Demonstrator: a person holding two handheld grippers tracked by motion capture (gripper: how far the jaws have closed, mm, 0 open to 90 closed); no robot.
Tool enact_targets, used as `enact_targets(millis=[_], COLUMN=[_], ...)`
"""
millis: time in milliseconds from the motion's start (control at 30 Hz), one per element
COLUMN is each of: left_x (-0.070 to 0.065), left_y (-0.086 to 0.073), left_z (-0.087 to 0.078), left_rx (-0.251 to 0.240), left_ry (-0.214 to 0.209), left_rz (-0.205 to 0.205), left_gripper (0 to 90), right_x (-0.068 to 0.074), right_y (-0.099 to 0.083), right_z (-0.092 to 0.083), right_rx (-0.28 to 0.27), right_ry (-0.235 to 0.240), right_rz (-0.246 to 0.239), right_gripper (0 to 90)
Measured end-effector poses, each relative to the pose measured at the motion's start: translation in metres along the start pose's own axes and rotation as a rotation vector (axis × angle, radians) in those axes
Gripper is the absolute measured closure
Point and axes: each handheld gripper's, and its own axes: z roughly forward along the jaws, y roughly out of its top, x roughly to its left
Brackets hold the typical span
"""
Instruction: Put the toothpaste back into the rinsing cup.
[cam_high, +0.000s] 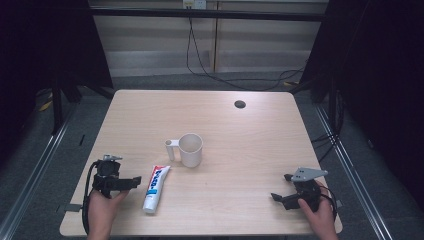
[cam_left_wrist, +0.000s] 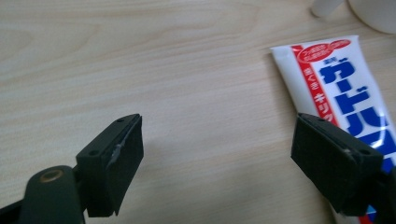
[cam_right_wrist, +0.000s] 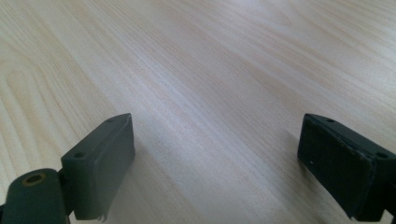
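A white toothpaste tube (cam_high: 155, 188) with red and blue print lies flat near the table's front left, its cap end toward the front edge. A white cup (cam_high: 190, 149) with a handle on its left stands upright just behind it. My left gripper (cam_high: 131, 181) rests low at the front left, open, jaws pointing right toward the tube; in the left gripper view the tube (cam_left_wrist: 343, 88) lies beside the right jaw and the gripper (cam_left_wrist: 217, 144) holds nothing. My right gripper (cam_high: 281, 187) sits open at the front right over bare wood (cam_right_wrist: 215, 140).
The light wooden table (cam_high: 240, 135) has a dark round cable hole (cam_high: 240, 104) at the back right. Black cables (cam_high: 200, 60) trail on the grey floor behind it. Metal rails run along both sides of the table.
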Motion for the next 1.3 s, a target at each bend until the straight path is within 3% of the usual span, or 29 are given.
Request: enact_targets(millis=[200, 300, 367, 533, 800, 1033, 1233, 1300], left_x=[-0.009, -0.016, -0.02, -0.026, -0.035, -0.042, -0.049, -0.049], left_y=[0.013, 0.017, 0.019, 0.025, 0.035, 0.041, 0.044, 0.045], left_z=[0.001, 0.001, 0.001, -0.001, -0.005, -0.002, 0.001, 0.002], left_rx=[0.04, 0.072, 0.08, 0.08, 0.074, 0.085, 0.096, 0.106], left_ry=[-0.048, -0.08, -0.087, -0.103, -0.092, -0.107, -0.114, -0.111], left_rz=[0.009, 0.036, 0.061, 0.075, 0.111, 0.128, 0.101, 0.11], left_gripper=[18.9, 19.0, 20.0, 20.6, 21.0, 22.3, 23.6, 23.7], right_x=[0.0, 0.0, 0.0, 0.0, 0.0, 0.0, 0.0, 0.0], right_y=[0.0, 0.0, 0.0, 0.0, 0.0, 0.0, 0.0, 0.0], right_z=[0.0, 0.0, 0.0, 0.0, 0.0, 0.0, 0.0, 0.0], right_rx=[0.0, 0.0, 0.0, 0.0, 0.0, 0.0, 0.0, 0.0], right_ry=[0.0, 0.0, 0.0, 0.0, 0.0, 0.0, 0.0, 0.0], right_rz=[0.0, 0.0, 0.0, 0.0, 0.0, 0.0, 0.0, 0.0], right_gripper=[10.6, 10.6, 10.6, 10.6, 10.6, 10.6, 10.6, 10.6])
